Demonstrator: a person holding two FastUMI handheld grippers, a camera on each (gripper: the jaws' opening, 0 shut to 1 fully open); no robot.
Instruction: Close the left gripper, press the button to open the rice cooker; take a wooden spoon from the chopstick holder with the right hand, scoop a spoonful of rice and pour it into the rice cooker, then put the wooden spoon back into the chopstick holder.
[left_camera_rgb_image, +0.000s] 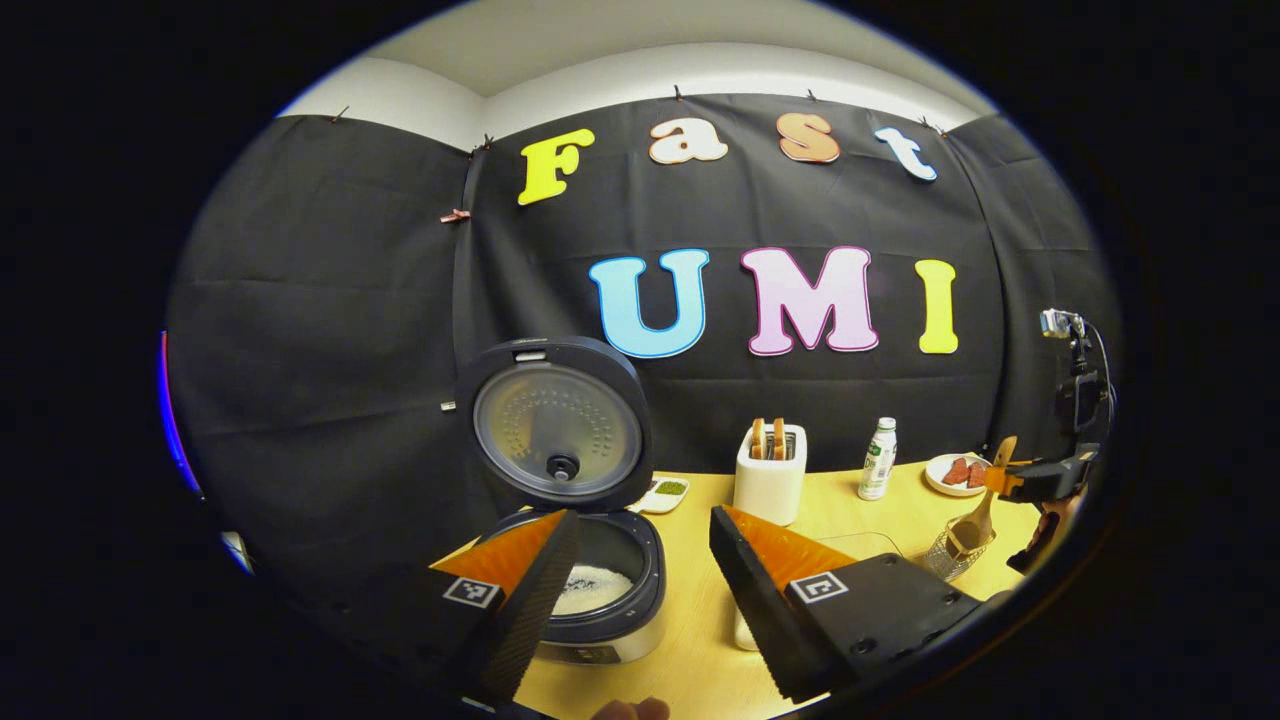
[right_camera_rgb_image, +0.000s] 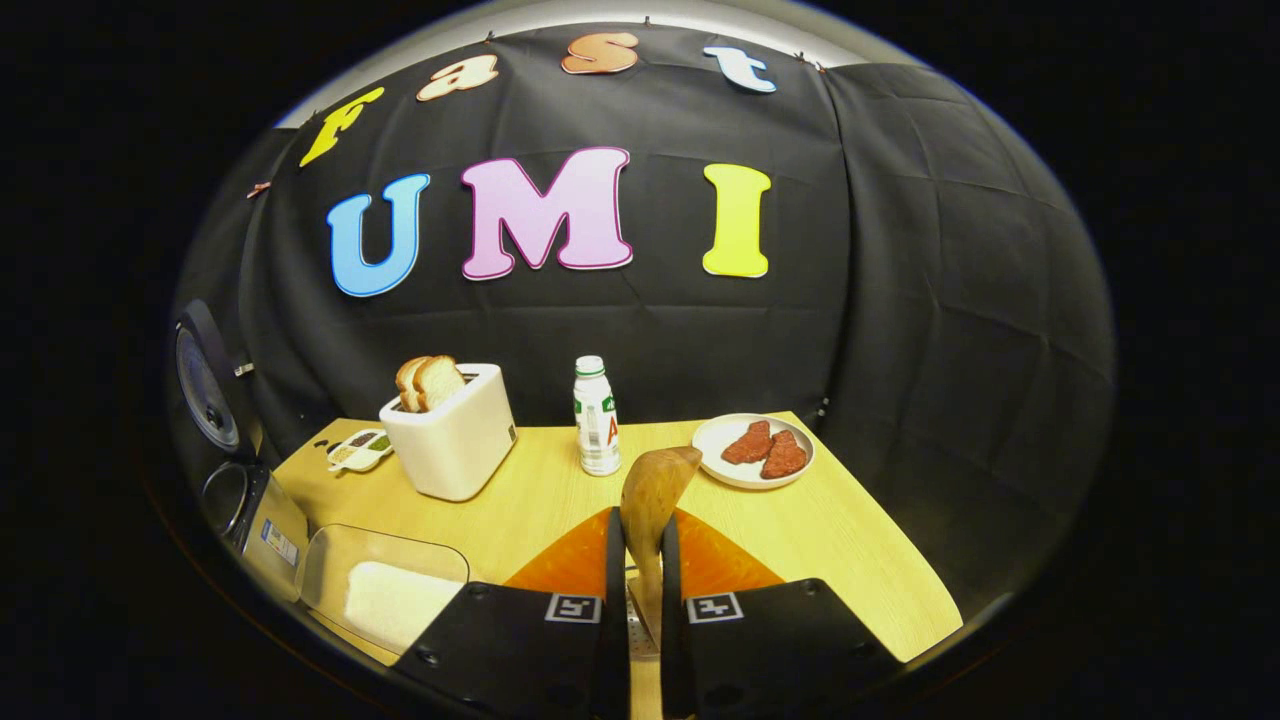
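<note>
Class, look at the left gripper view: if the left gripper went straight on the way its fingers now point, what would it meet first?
Probably the white toaster, which stands straight beyond the gap between the open left gripper fingers. The open rice cooker lies left of that line. Depth is unclear, so the table could come first if the gripper points downward.

The left tool (left_camera_rgb_image: 640, 560) has two wedge-shaped fingers with ribbed inner faces, each carried on a black block bearing a square black-and-white marker and small screws. The right tool (right_camera_rgb_image: 640, 560) is built alike: flat black blocks, one square marker apiece, screw holes near the corners. Seen at far right, it carries a small camera on a black mount with a thin cable.
</note>
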